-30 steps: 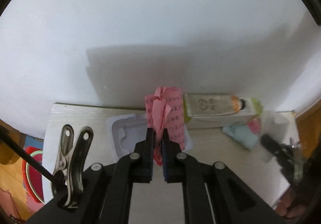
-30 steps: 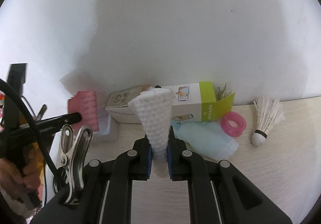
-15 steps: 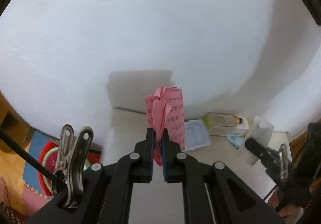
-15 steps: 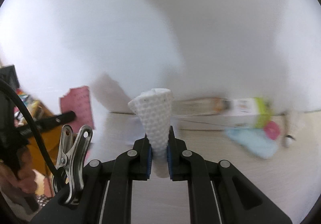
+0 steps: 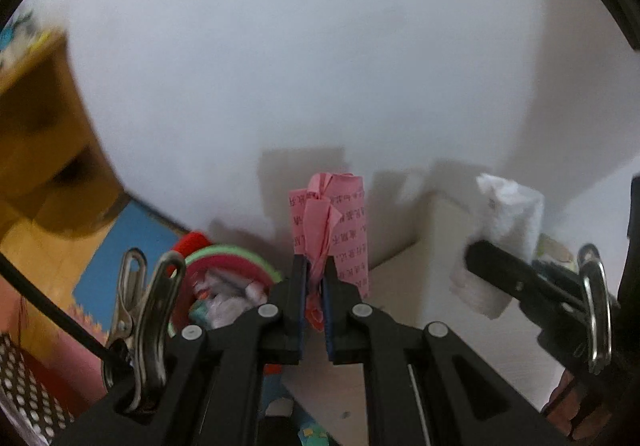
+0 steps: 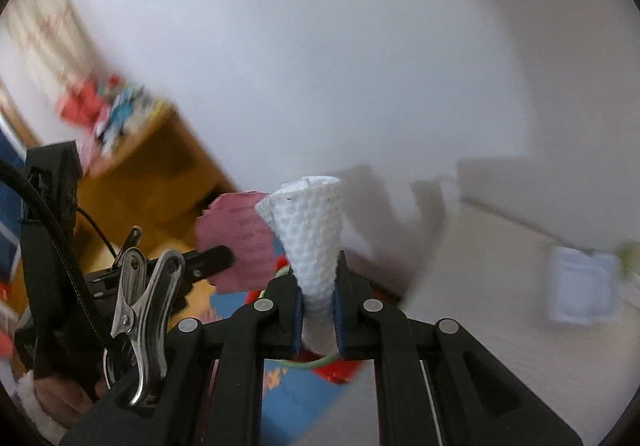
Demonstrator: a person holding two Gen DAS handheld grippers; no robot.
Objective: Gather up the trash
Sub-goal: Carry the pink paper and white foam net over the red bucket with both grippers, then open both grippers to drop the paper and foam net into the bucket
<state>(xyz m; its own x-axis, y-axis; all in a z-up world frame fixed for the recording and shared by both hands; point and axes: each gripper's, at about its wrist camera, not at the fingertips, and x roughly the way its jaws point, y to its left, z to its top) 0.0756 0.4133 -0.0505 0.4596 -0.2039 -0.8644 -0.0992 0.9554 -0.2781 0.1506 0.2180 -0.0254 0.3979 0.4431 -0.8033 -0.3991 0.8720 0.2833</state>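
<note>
My left gripper [image 5: 315,278] is shut on a crumpled pink printed paper [image 5: 340,222] that sticks up between its jaws. It hangs past the table's left end, beside a red and green bin [image 5: 228,270] on the floor with trash inside. My right gripper [image 6: 318,294] is shut on a white foam net sleeve [image 6: 312,230], over the table's left edge. In the left wrist view the right gripper [image 5: 480,258] with the white sleeve [image 5: 508,218] is at the right. In the right wrist view the pink paper [image 6: 240,242] shows left of the sleeve, and a strip of the bin [image 6: 332,364] shows under the jaws.
A pale table [image 5: 448,254] stands against a white wall, with a white tray [image 6: 580,290] on it, blurred. Blue and pink floor mats [image 5: 132,242] and brown wooden furniture [image 5: 36,150] lie to the left. A person's hand [image 6: 60,402] holds the left gripper.
Both grippers have swung left, off the table's cluttered part to its left end. The box and other items left view, and the bin on the floor came into view. Both grips are unchanged.
</note>
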